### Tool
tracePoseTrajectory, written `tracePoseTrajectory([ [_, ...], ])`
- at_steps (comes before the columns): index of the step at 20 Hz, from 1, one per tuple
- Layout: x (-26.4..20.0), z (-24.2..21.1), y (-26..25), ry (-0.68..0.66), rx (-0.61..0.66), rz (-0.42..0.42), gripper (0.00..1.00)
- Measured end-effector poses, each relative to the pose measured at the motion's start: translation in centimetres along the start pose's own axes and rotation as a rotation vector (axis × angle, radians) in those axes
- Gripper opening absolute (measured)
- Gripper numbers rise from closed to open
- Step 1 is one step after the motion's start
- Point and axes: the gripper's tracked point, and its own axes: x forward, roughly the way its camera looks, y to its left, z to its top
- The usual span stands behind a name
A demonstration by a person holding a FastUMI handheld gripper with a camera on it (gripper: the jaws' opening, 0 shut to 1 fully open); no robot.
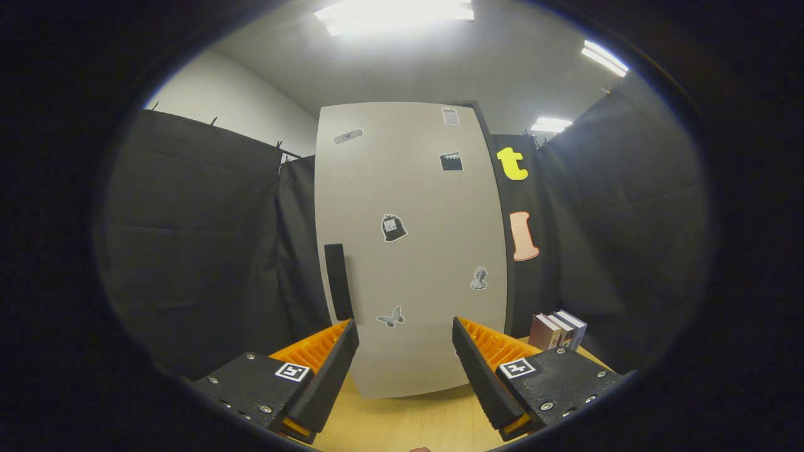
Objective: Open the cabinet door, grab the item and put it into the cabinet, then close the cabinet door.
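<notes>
A tall pale grey cabinet point(408, 251) stands on the wooden table straight ahead of my fingers, its door shut. A black vertical handle point(338, 281) sits near the door's left edge, just above my left finger point(326, 370). Several small stickers dot the door. My gripper point(405, 333) is open, its orange-and-black fingers spread wide with nothing between them, a short way in front of the door. A small stack of boxed items point(558, 330) stands to the right of the cabinet, beyond my right finger point(483, 370).
The light wooden tabletop point(408, 420) runs under the fingers to the cabinet's base. Black cloth walls close in on the left, right and behind the cabinet.
</notes>
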Motion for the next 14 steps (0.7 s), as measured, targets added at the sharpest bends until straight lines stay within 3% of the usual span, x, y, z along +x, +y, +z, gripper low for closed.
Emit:
tracePoseTrajectory([
  [8,-6.1,-2.2,-1.4,-0.005,-0.014,-0.041,0.93],
  [14,-7.9,-5.1,-1.0,0.023,0.000,-0.056,0.93],
])
